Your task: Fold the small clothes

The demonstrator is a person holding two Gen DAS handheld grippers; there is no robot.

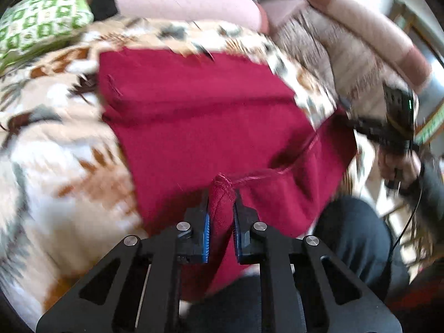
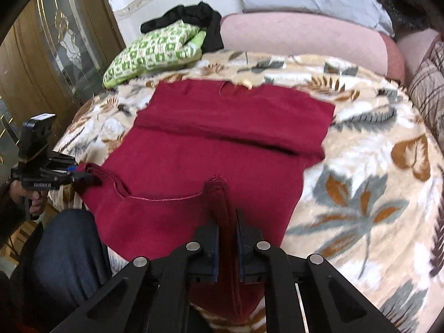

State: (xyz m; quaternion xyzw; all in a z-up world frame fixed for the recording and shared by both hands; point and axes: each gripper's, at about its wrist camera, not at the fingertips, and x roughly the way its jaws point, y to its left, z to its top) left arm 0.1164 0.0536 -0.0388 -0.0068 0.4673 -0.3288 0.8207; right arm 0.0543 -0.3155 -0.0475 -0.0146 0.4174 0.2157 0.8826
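A dark red garment (image 2: 216,144) lies on a leaf-patterned blanket (image 2: 360,166), its far part folded over into a band. My left gripper (image 1: 222,194) is shut on the garment's (image 1: 199,116) near hem corner, cloth bunched between the blue pads (image 1: 206,230). My right gripper (image 2: 226,211) is shut on the other near hem corner. The hem edge runs between the two grippers. The left gripper also shows in the right wrist view (image 2: 83,176), pinching the left corner. The right gripper body shows in the left wrist view (image 1: 394,119), its jaws blurred.
A green-and-white patterned cushion (image 2: 155,52) and black clothes (image 2: 194,19) lie at the blanket's far left. A pink sofa back (image 2: 299,36) runs behind, with a plaid cushion (image 2: 427,88) at right. My knee in dark jeans (image 2: 66,249) is at the near edge.
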